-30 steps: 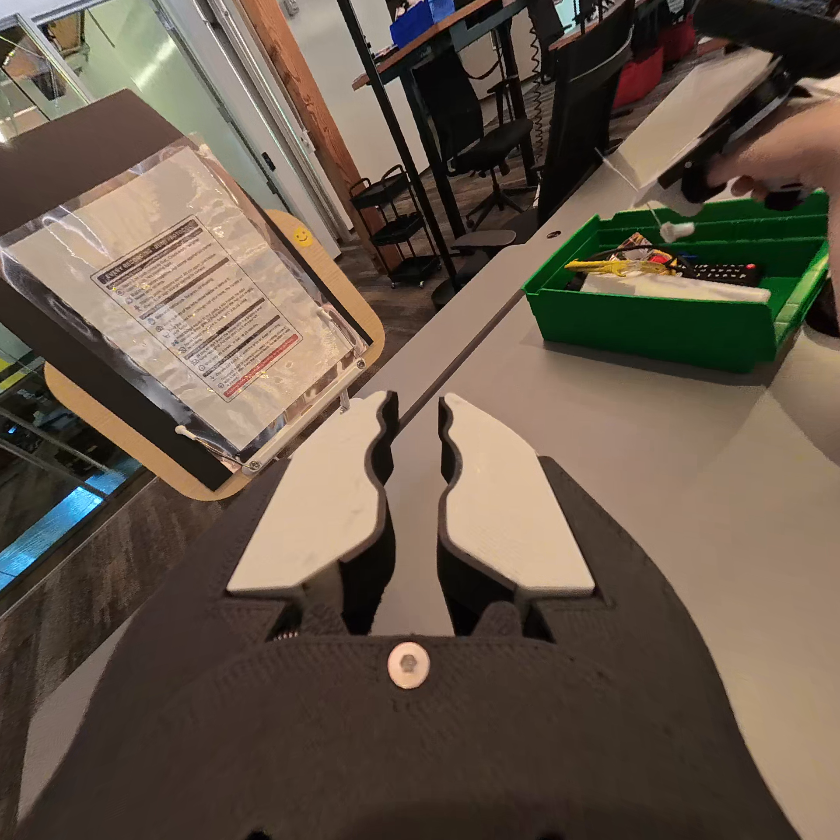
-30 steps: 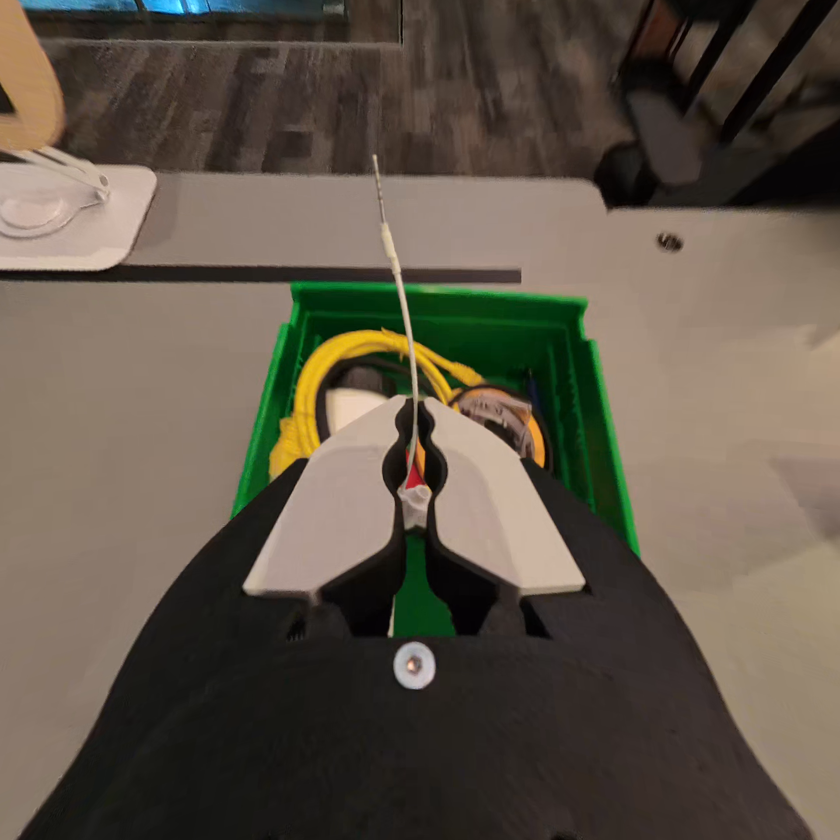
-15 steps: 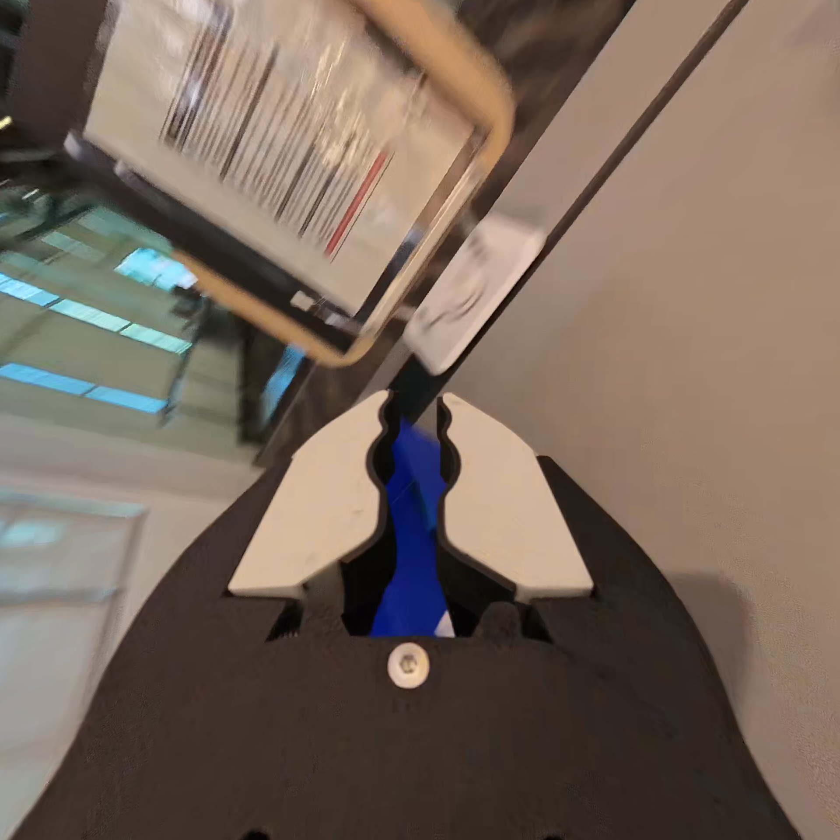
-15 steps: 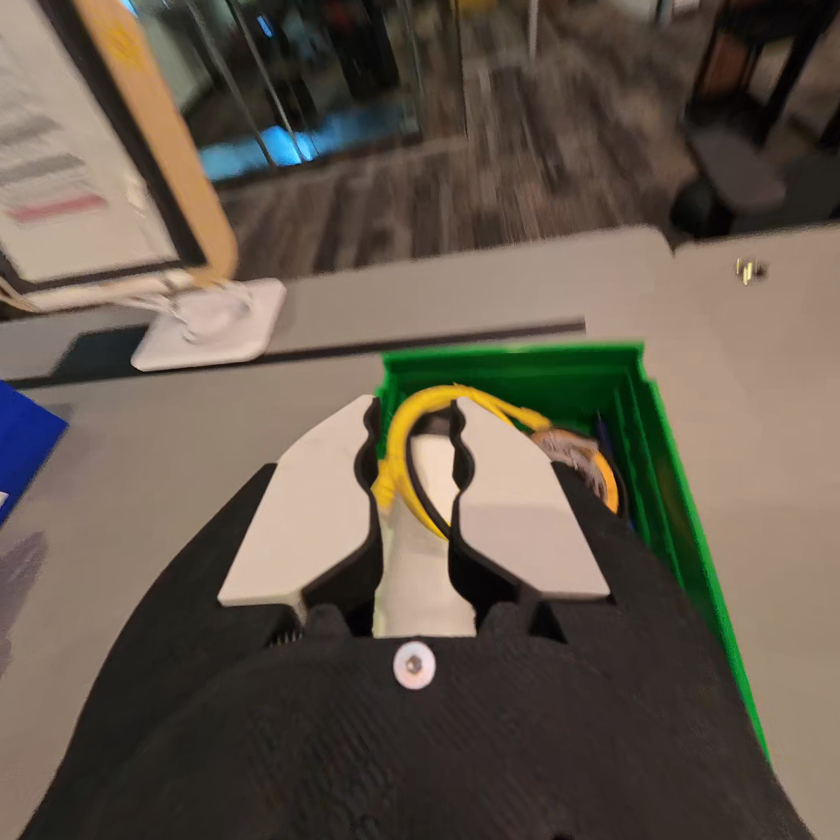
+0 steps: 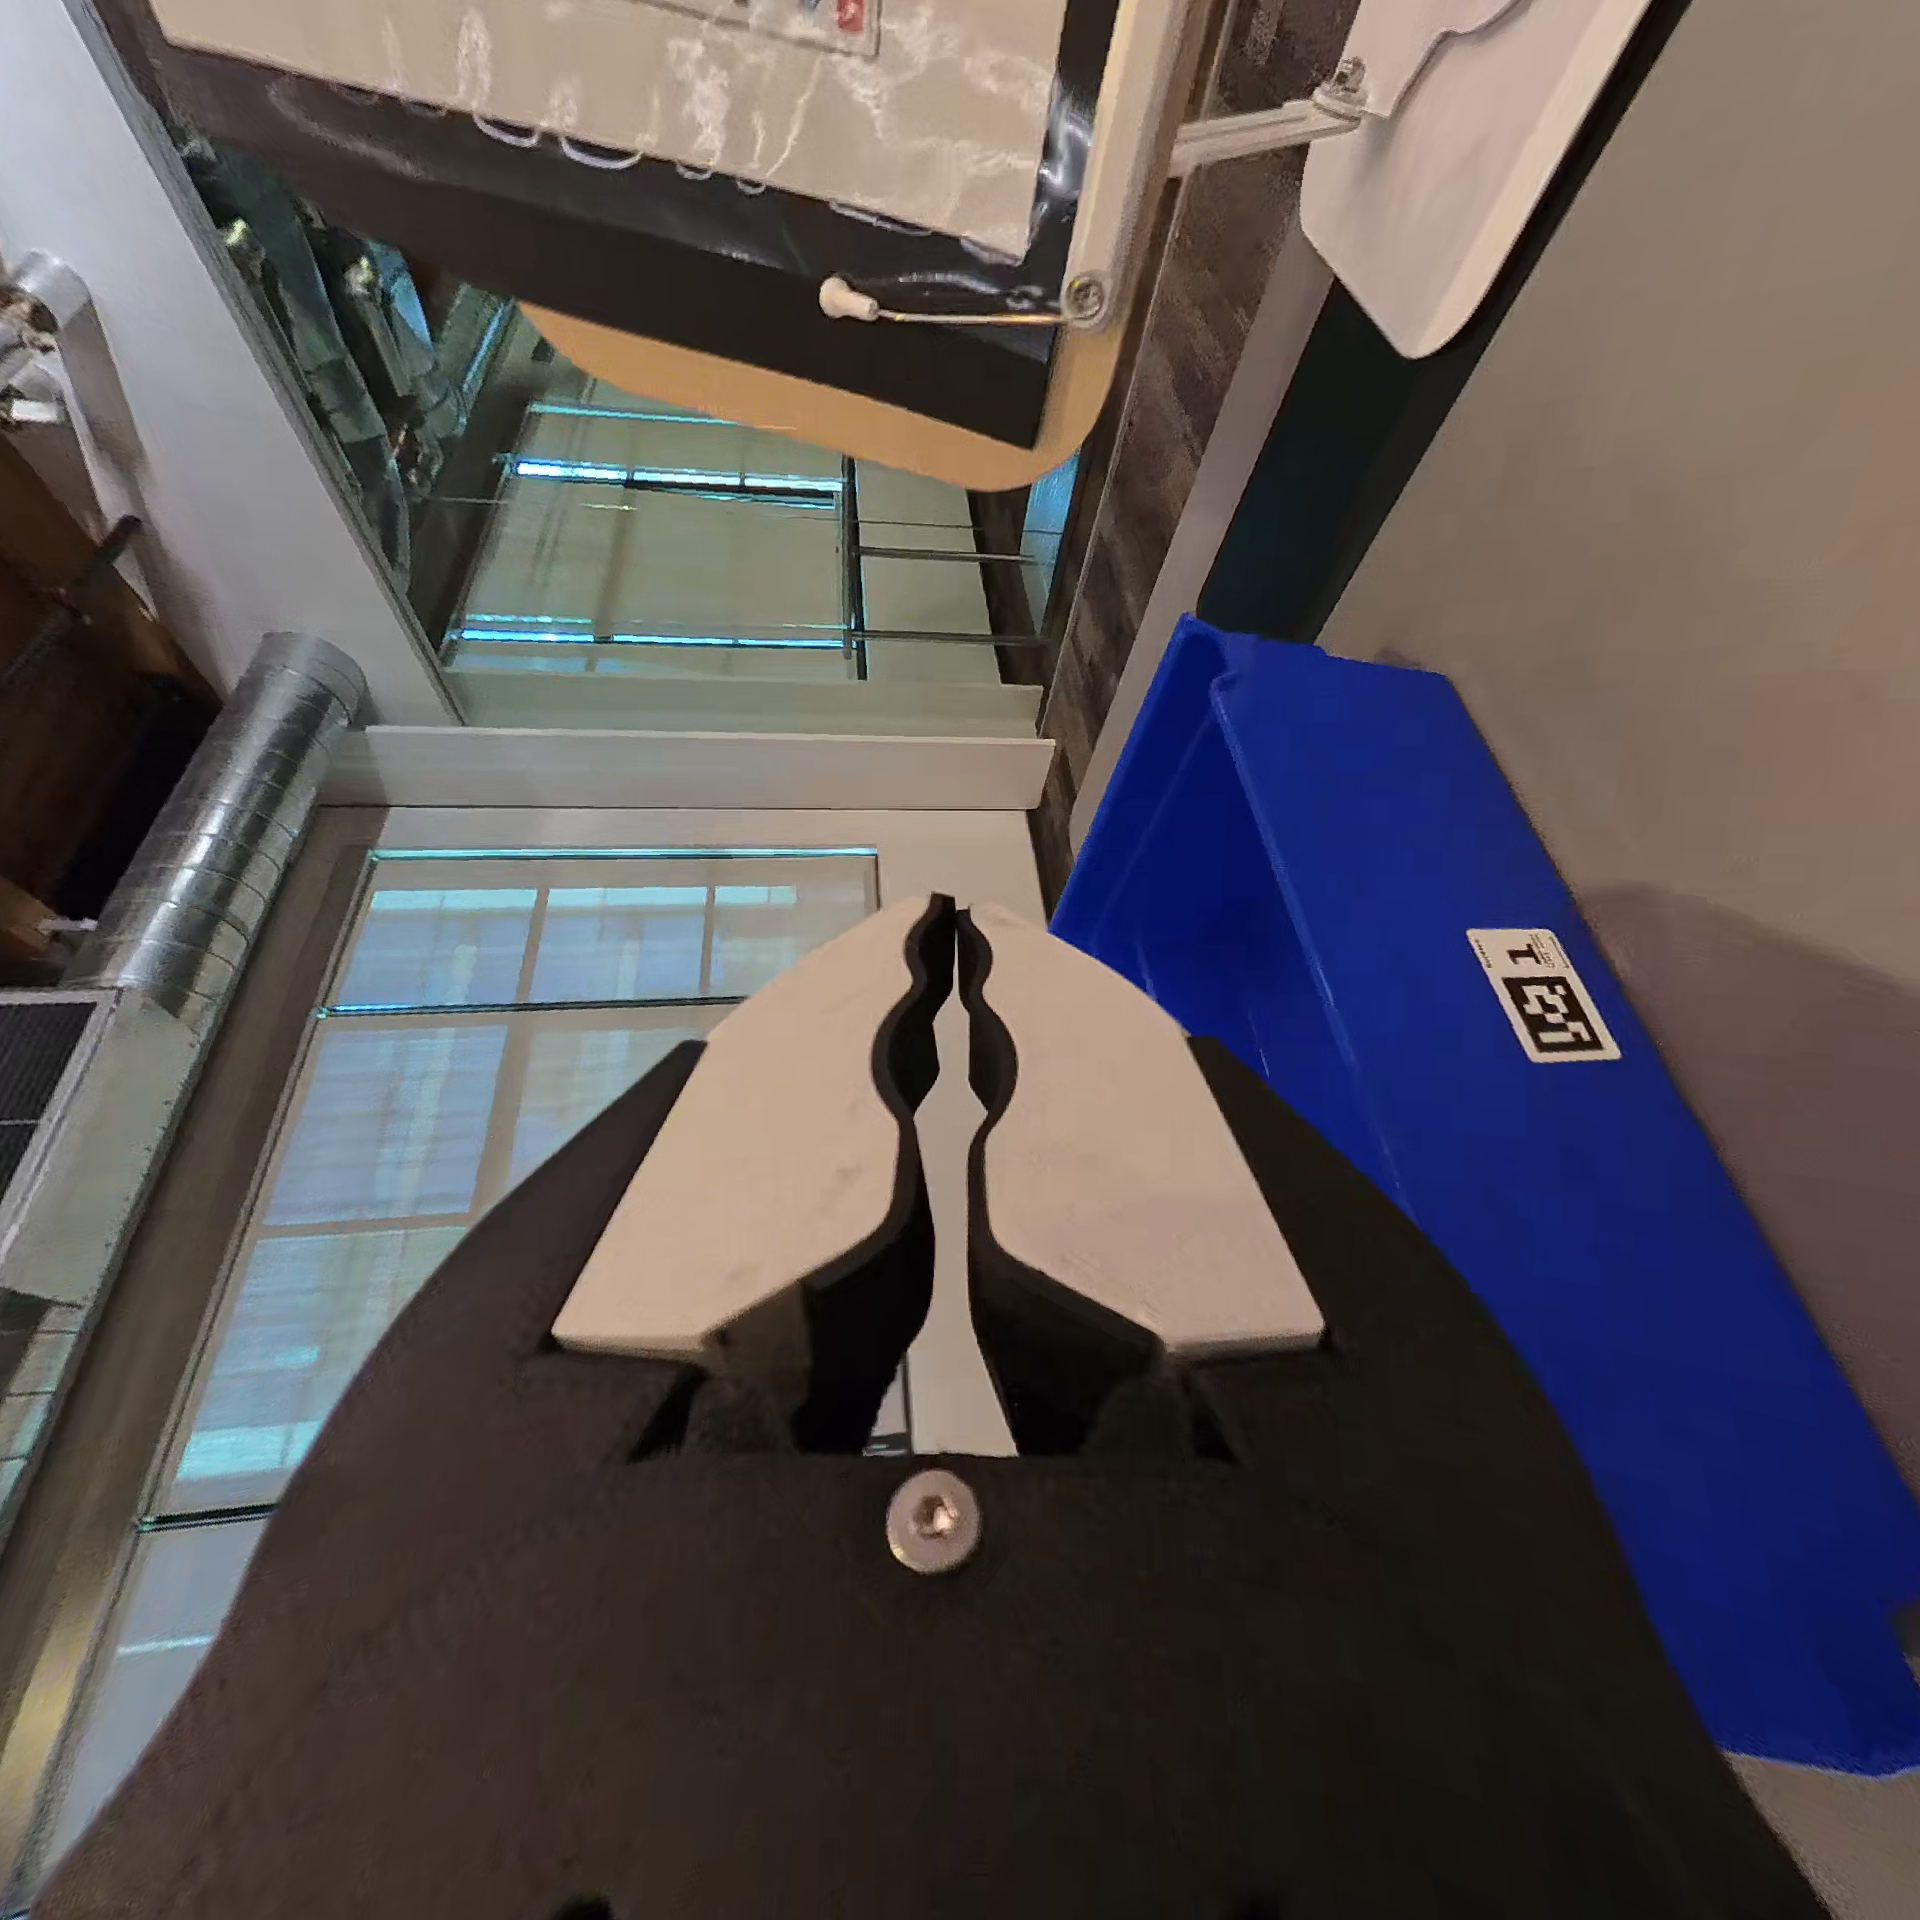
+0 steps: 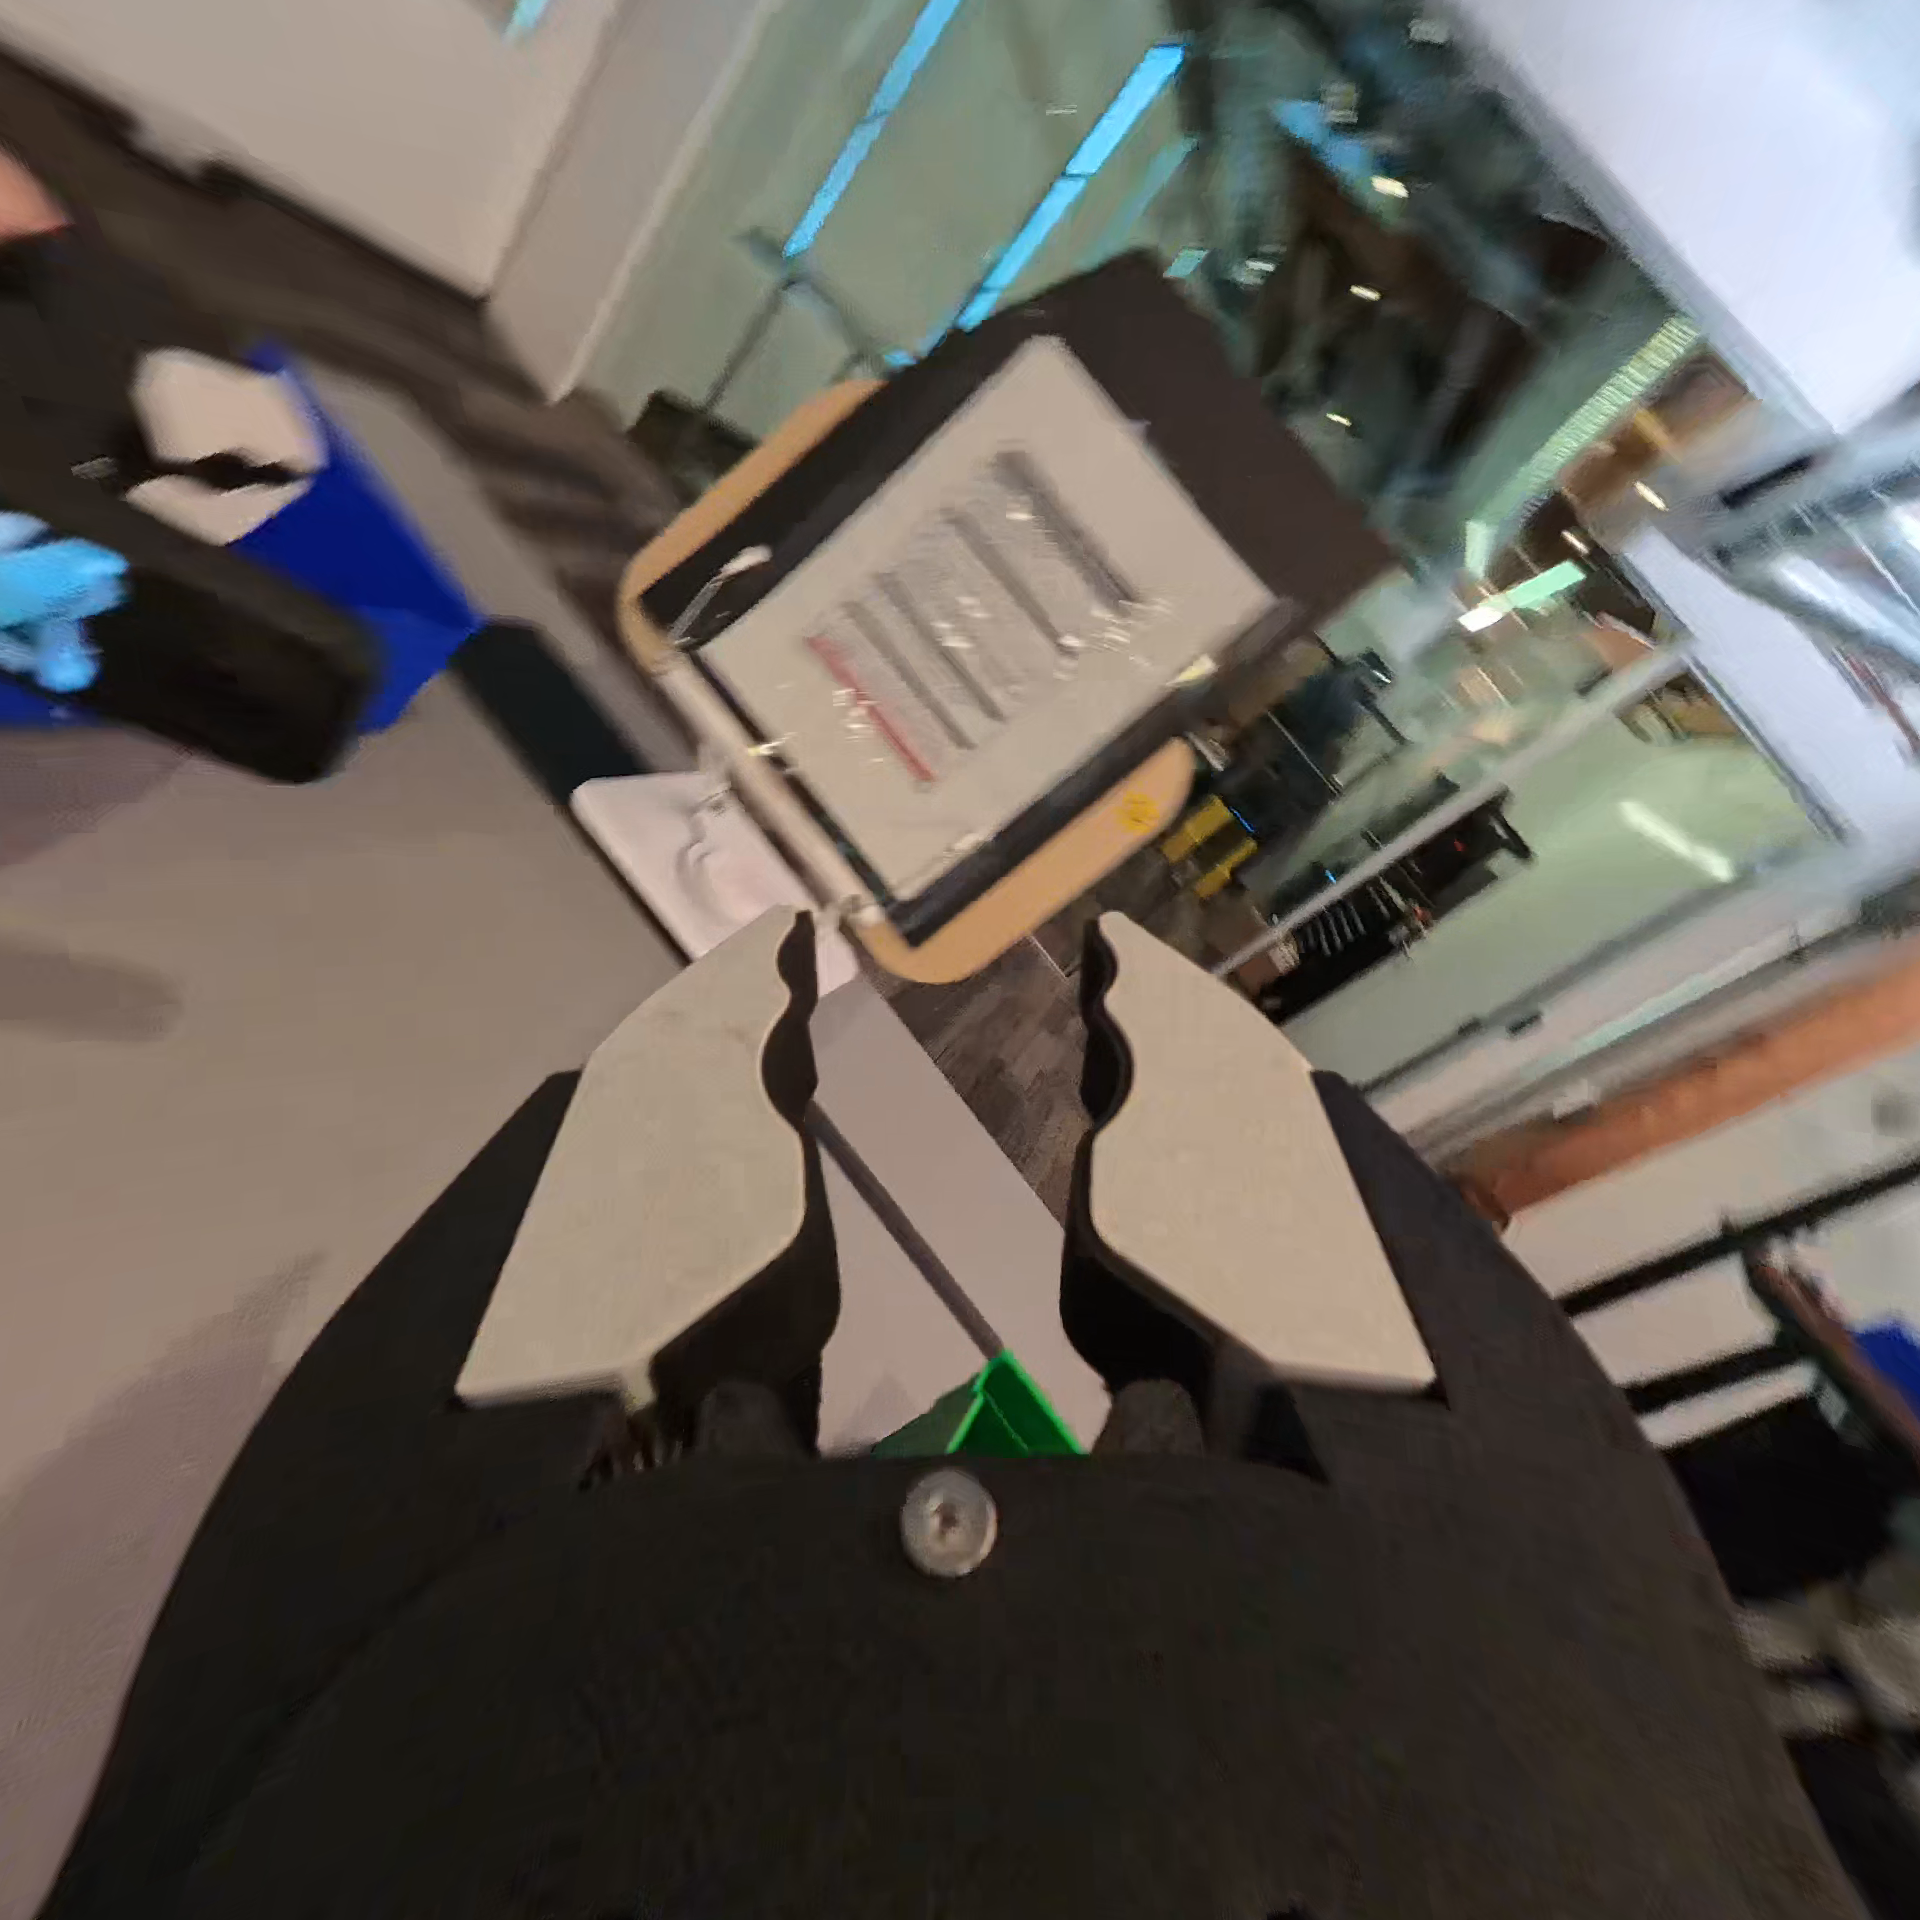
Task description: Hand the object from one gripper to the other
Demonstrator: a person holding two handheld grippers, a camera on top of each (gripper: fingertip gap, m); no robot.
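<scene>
My left gripper has its jaws clenched on nothing beside the blue bin; my right gripper has its jaws released.

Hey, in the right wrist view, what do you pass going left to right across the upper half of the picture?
Left gripper → blue bin → white stand base → framed sign → glass partitions.

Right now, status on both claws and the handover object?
Left claw shut, empty, beside blue plastic bin. Right claw open, empty. Handover object not in view. Nothing between claws.
</scene>
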